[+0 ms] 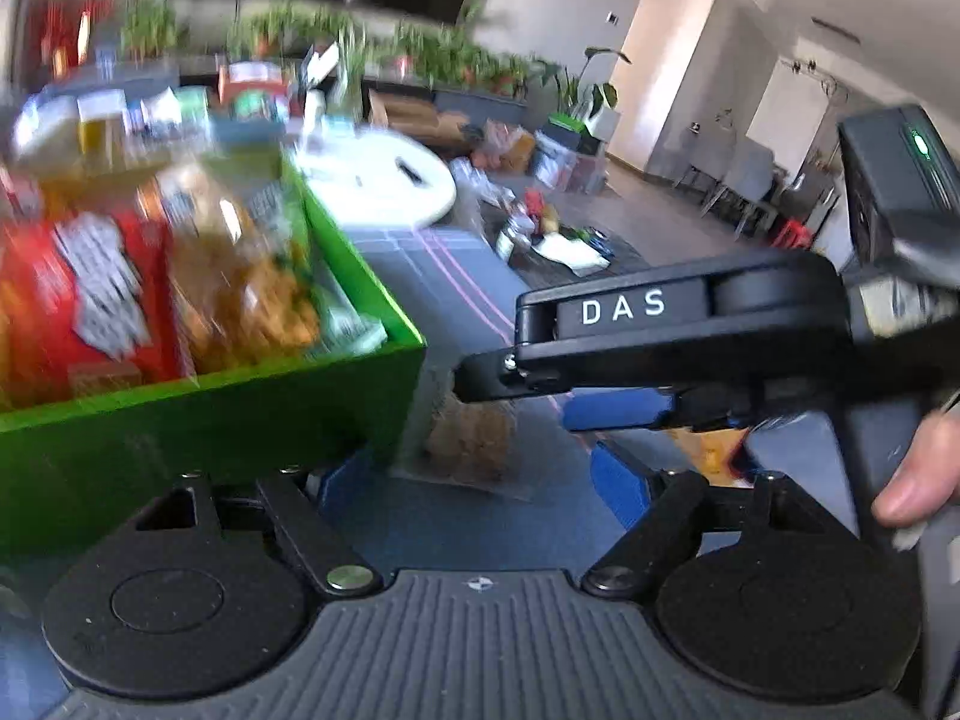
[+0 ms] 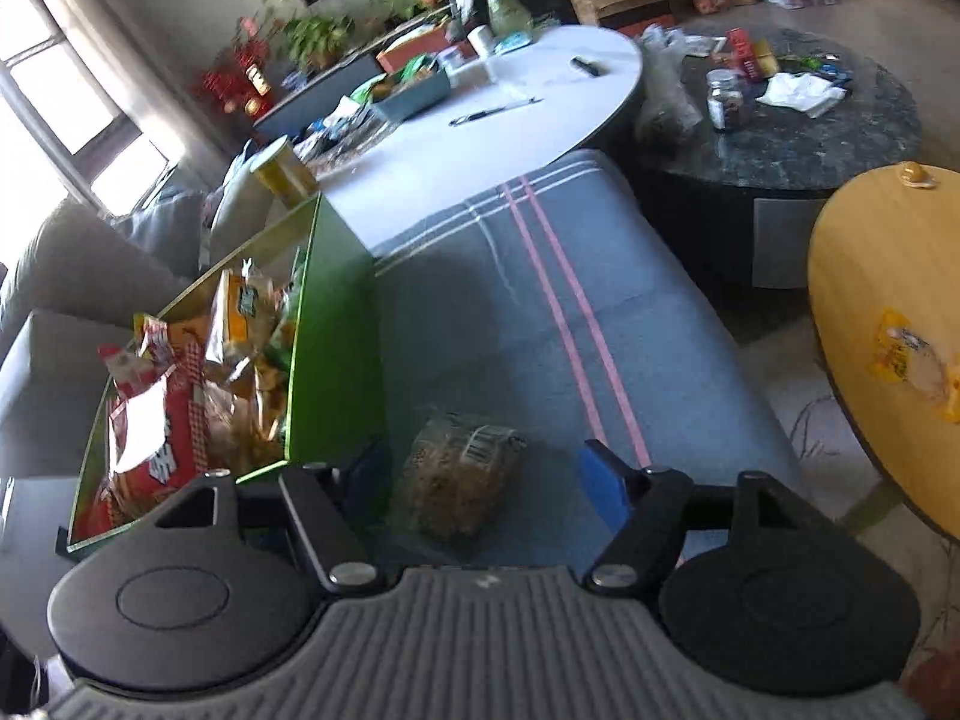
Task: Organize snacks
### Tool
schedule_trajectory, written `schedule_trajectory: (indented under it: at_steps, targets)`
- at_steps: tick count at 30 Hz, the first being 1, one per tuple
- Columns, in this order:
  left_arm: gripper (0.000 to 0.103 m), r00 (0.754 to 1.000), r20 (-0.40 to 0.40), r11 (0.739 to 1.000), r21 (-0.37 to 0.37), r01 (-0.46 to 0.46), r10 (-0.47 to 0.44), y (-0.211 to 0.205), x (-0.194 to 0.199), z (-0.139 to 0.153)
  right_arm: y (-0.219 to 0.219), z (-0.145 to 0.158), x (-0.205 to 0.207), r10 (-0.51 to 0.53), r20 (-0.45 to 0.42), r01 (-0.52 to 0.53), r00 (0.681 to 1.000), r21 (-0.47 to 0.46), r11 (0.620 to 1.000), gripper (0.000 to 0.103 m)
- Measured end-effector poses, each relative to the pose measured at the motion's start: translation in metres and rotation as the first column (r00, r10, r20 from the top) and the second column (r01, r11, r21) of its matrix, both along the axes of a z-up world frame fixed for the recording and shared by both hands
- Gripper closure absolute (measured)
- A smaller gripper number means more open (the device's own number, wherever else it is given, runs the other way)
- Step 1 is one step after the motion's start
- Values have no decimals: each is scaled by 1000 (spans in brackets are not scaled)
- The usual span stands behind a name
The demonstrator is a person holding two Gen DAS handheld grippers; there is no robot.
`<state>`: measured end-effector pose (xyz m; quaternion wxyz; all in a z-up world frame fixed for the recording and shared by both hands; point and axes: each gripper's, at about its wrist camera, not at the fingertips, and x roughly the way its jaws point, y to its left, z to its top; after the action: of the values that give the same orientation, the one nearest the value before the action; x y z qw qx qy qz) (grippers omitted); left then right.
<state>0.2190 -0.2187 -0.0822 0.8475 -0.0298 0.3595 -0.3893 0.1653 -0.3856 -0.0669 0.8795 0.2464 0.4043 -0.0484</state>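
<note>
Both tongs, right (image 2: pixel 483 480) and left (image 1: pixel 480 480), hang open around a clear snack bag (image 2: pixel 459 474), ungripped, on the blue cloth (image 2: pixel 516 312) beside the green box (image 2: pixel 336 324), already holding several packets.

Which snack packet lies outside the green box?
The clear packet of brown snacks on the blue-grey cloth, just right of the green box. The red and orange packets all sit inside the box.

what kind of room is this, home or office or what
Probably a living room or lounge: a grey fabric sofa beside a window, a round white table, a round dark marble coffee table, and a row of potted green plants along the wall.
</note>
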Motion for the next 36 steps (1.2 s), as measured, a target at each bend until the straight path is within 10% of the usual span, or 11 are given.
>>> schedule_trajectory:
  at_steps: [10,16,36]
  targets:
    - [53,998,62,997,78,2,-7,-23,0,-10,-5,-8,20,78,-28,-79,997,-45,996,36]
    - [68,999,40,998,58,0,-2,-22,-5,-3,6,-5,14,121,-71,-127,990,-81,989,56]
    - [70,959,273,997,14,-78,71,34,-15,92,67,97,-3,174,123,-155,977,-145,977,63]
